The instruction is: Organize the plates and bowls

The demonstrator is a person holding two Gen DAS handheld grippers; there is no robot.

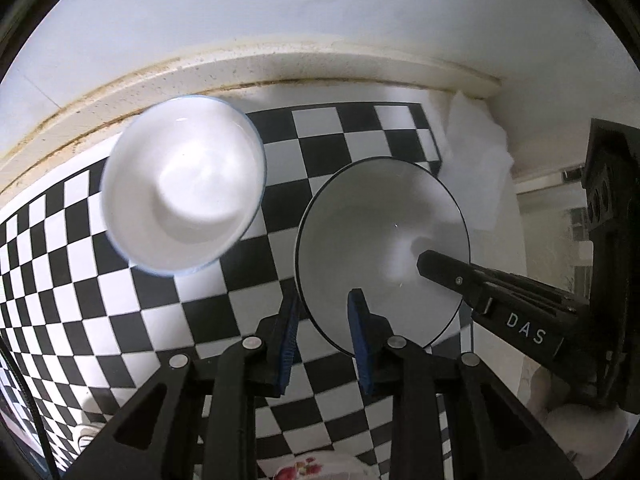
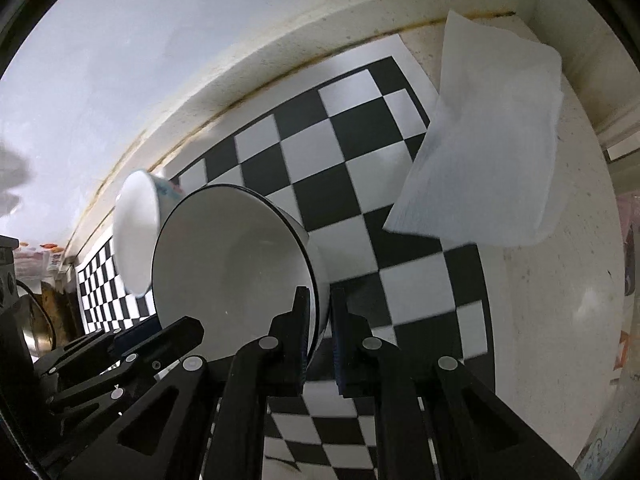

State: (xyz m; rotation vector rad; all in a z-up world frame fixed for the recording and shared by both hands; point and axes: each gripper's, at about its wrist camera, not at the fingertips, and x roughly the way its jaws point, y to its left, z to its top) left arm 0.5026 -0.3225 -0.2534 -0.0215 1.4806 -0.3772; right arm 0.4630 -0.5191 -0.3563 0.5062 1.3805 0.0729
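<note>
Countertop (image 2: 540, 280), pale and speckled, fills both views and runs up to a stained seam where it meets the white wall (image 1: 280, 12). Over most of it lies a black-and-white checkered mat (image 1: 132, 292), reaching nearly to the seam.

Next in size are 2 bowls. The black-rimmed bowl (image 1: 372, 240), white inside with a thin dark line around its lip, sits over the mat's right portion in the left wrist view. The blue-rimmed bowl (image 1: 184, 188), also white inside, lies to its left in that view, slightly blurred; the 2 stand apart there, with mat squares showing between them. From the right wrist view the blue-rimmed bowl (image 2: 136, 232) shows partly behind the black-rimmed one (image 2: 228, 268).

A folded white tissue (image 2: 488, 152) rests at the mat's far right corner, partly on the mat and partly on the bare counter.

The left gripper (image 1: 328, 320) has its blue-padded fingers on either side of the black-rimmed bowl's near rim, 1 outside and 1 inside, clamped on the wall. The right gripper (image 2: 324, 320) likewise straddles the same bowl's rim at another spot, jaws drawn together onto the wall. In the left wrist view its black finger lies across the bowl's right side.

A floral-patterned dish edge (image 1: 308, 468) peeks out at the bottom of the left wrist view.
</note>
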